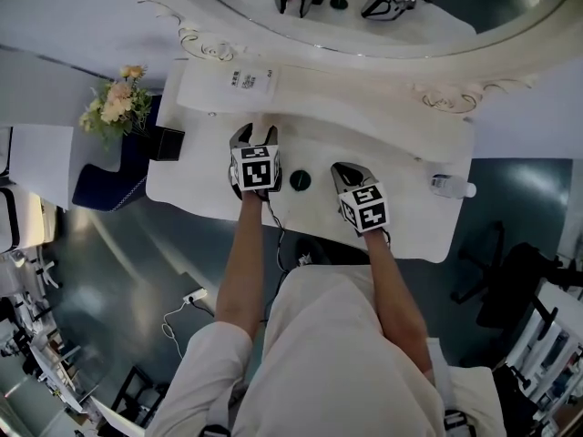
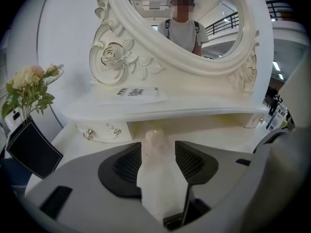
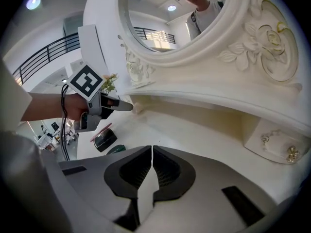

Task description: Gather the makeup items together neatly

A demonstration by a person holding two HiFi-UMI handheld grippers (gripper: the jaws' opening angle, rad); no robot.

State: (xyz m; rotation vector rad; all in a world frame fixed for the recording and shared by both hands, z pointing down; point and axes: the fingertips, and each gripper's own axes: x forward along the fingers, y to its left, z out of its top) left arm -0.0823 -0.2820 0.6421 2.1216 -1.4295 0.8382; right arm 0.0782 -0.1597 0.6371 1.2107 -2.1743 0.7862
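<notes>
Your left gripper (image 1: 256,136) has its jaws apart around a pale pink translucent item (image 2: 156,141), with the pads clear of it. The item stands at the far side of the dressing table (image 1: 410,221), under the shelf (image 2: 204,111). To the right, your right gripper (image 1: 351,173) is closed and empty. A dark round compact (image 1: 300,179) lies between the grippers, and a clear bottle (image 1: 451,187) lies near the table's right edge.

The left gripper (image 1: 254,136) is held forward on the extended bare left forearm (image 1: 240,267), pitched downward, with its jaws standing apart. The right gripper (image 1: 345,168), to the right of the left gripper and slightly behind it, is likewise pitched downward on the right forearm (image 1: 397,289). Its jaws are closed together with nothing between them.
</notes>
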